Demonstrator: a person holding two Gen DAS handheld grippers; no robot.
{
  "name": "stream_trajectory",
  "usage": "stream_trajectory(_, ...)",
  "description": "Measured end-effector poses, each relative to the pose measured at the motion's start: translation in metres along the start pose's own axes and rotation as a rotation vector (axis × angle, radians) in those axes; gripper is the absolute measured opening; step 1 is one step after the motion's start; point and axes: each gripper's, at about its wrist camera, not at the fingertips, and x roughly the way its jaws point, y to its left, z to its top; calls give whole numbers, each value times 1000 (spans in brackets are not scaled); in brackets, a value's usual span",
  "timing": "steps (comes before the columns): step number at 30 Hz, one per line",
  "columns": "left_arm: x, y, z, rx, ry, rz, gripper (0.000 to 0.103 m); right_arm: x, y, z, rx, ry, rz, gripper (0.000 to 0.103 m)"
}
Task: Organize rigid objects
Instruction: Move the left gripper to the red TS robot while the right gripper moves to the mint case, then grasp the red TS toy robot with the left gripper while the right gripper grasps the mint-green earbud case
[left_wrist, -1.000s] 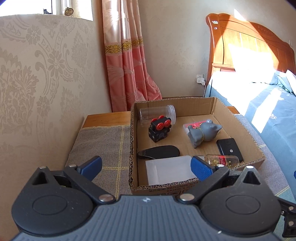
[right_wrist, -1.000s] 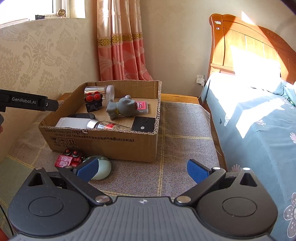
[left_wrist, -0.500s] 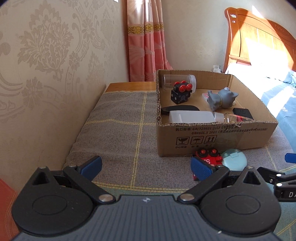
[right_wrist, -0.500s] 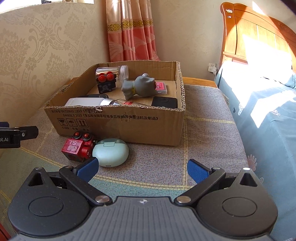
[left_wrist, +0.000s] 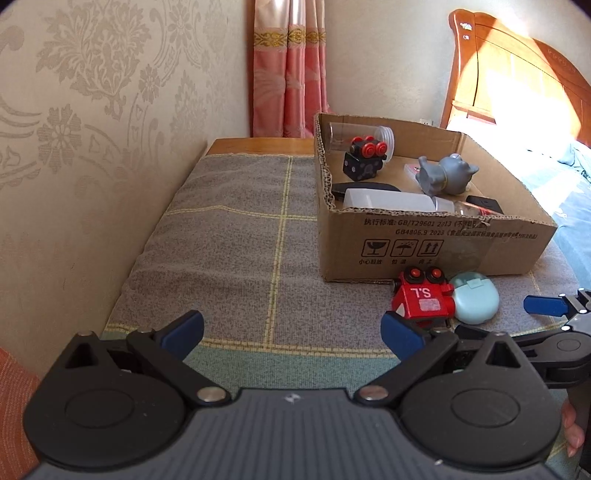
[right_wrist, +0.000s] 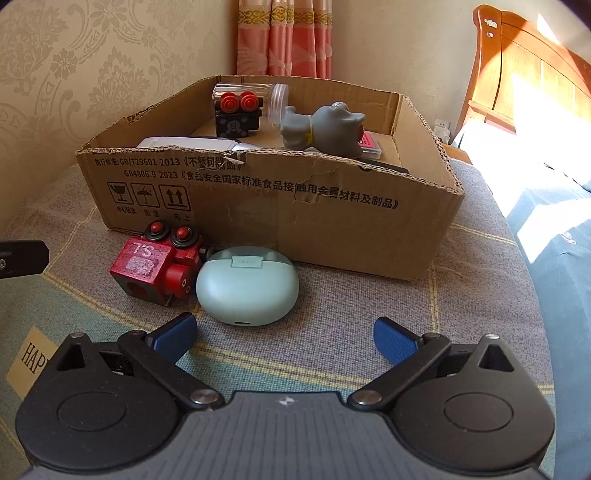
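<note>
Gaping wide and empty, the right gripper (right_wrist: 284, 332) faced one mint earbud case (right_wrist: 246, 291) just ahead of its jaws, touching one red block toy (right_wrist: 155, 263) ahead-left. One cardboard box (right_wrist: 258, 206) stood beyond, holding one grey figurine (right_wrist: 321, 127) and one black block toy (right_wrist: 238, 118). The left gripper (left_wrist: 291, 330) also stood spread, empty, with that red toy just beyond its right finger.

Box toward the back of the blanket-covered surface, two loose items at its front wall.

The cardboard box (right_wrist: 280, 210) sits on the blanket (right_wrist: 369, 325), nearer the surface's right edge. Before its front wall lie the toy block (right_wrist: 147, 266) on the left and the earbud case (right_wrist: 247, 290) on the right, touching each other. In the box, the jar (right_wrist: 247, 92) lies at the back wall, the robot toy (right_wrist: 238, 118) just before it, the cat figure (right_wrist: 325, 127) to their right.
</note>
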Motion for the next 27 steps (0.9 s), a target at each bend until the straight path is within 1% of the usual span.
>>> stream_trajectory(5, 4, 3, 0, -9, 8, -8, 102, 6, -1, 4, -1, -28, 3, 103)
stream_trajectory(9, 7, 0, -1, -7, 15, -20, 102, 6, -5, 4, 3, -34, 0, 103)
stream_trajectory(21, 6, -4, -3, -1, 18, -46, 102, -10, -45, -16, 75, -38, -62, 103)
stream_trajectory(25, 8, -2, -4, -8, 20, -53, 102, -14, -46, -22, 69, -52, -60, 103)
stream_trajectory(27, 8, -2, -5, -9, 21, -56, 102, -14, -44, -21, 91, -43, -77, 103)
